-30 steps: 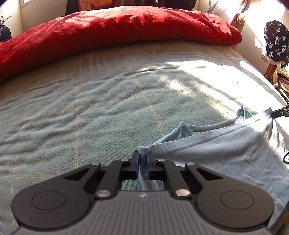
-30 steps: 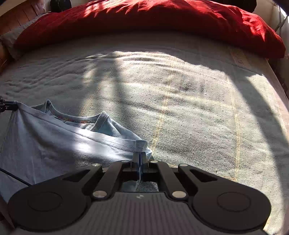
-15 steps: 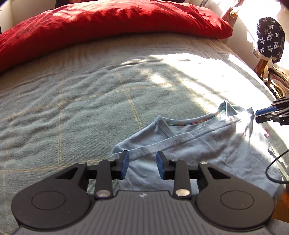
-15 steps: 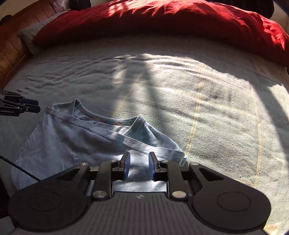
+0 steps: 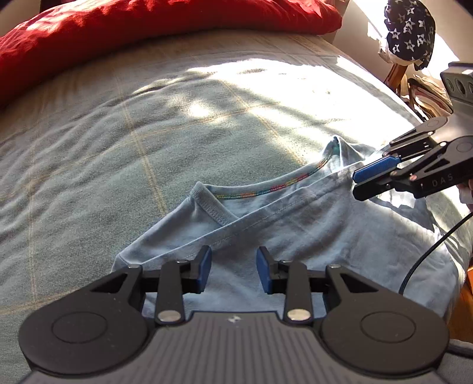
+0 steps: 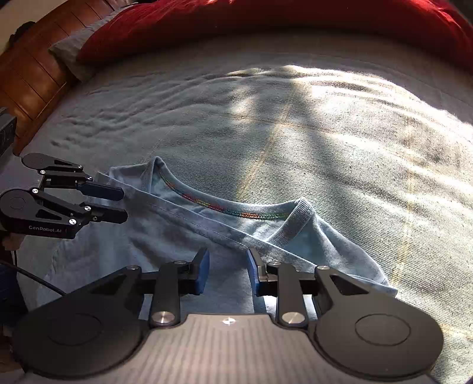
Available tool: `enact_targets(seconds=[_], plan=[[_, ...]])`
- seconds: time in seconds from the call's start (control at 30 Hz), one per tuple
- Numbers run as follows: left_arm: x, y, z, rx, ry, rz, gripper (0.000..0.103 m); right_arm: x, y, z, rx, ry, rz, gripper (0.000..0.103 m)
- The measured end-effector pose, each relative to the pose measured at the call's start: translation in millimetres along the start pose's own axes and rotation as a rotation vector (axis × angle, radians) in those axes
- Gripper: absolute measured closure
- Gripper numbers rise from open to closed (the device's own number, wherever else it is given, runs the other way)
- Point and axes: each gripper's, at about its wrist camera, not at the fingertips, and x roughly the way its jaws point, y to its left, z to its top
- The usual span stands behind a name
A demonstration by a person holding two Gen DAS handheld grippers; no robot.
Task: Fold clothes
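On the grey-green checked bedspread (image 5: 124, 141), near its front edge: one light blue T-shirt (image 5: 310, 230), folded over on itself, hem lying across the rainbow-stitched neckline (image 6: 224, 208). Left gripper (image 5: 233, 268) and right gripper (image 6: 227, 270), each hovering just above the shirt, blue pads spread wide, nothing held. Beyond: a red duvet (image 5: 147, 26), bunched along the far side.

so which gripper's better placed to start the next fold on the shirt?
Roughly even, slight edge right. Both are open over the light blue t-shirt. The right gripper sits just short of the folded hem near the collar; the left gripper hovers over plain fabric.
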Motion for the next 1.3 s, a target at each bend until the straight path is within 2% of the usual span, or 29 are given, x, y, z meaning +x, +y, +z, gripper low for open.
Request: enact_targets(seconds=[0.1, 0.2, 0.27, 0.37, 0.5, 0.63, 0.73, 0.83, 0.9, 1.0, 1.07, 1.13, 1.23, 1.3], plan=[[-20.2, -17.7, -23.2, 0.094, 0.03, 0.005, 0.067, -13.4, 20.2, -18.8, -0.091, 0.048, 0.083, 0.063], [-35.4, -44.0, -61.4, 0.189, 0.074, -0.004, 0.067, -16.7, 44.2, -48.8, -0.212, 0.116, 0.135, 0.063], [-43.9, -58.2, -82.4, 0.209, 0.071, -0.034, 0.067, -16.6, 57.2, -66.6, -0.263, 0.152, 0.172, 0.063], [-48.7, -66.2, -106.9, 0.178, 0.095, -0.068, 0.067, -11.8, 75.8, -88.4, -0.297, 0.187, 0.222, 0.063], [-50.5, -63.7, -132.7, 0.116, 0.154, -0.067, 0.066, -7.3, 72.4, -108.6, -0.209, 0.217, 0.202, 0.063], [-61.6, -55.9, -154.5, 0.066, 0.231, -0.044, 0.066, -21.9, 55.6, -123.4, -0.143, 0.237, 0.146, 0.063], [-75.7, -53.1, -152.4, 0.047, 0.235, -0.034, 0.066, -33.4, 49.5, -126.2, -0.125, 0.242, 0.107, 0.063], [-81.4, -59.2, -134.6, 0.062, 0.166, -0.038, 0.066, -38.7, 53.6, -118.1, -0.124, 0.207, 0.102, 0.062], [-73.0, -67.0, -117.7, 0.072, 0.112, -0.074, 0.066, -36.1, 58.7, -110.4, -0.122, 0.177, 0.115, 0.06], [-49.7, -79.6, -98.1, 0.073, 0.074, -0.121, 0.066, -23.8, 65.9, -104.0, -0.126, 0.165, 0.122, 0.06], [-34.0, -85.0, -93.2, 0.076, 0.091, -0.107, 0.065, -15.2, 70.7, -101.7, -0.133, 0.163, 0.117, 0.058], [-19.6, -89.4, -93.1, 0.09, 0.115, -0.086, 0.064, -13.9, 70.7, -107.2, -0.146, 0.17, 0.093, 0.052], [-23.5, -91.4, -108.5, 0.183, 0.113, -0.051, 0.061, -16.4, 58.7, -116.9, -0.153, 0.184, 0.056, 0.048], [-31.0, -88.4, -115.8, 0.192, 0.13, -0.027, 0.057, -21.6, 46.6, -120.7, -0.131, 0.197, 0.04, 0.042]])
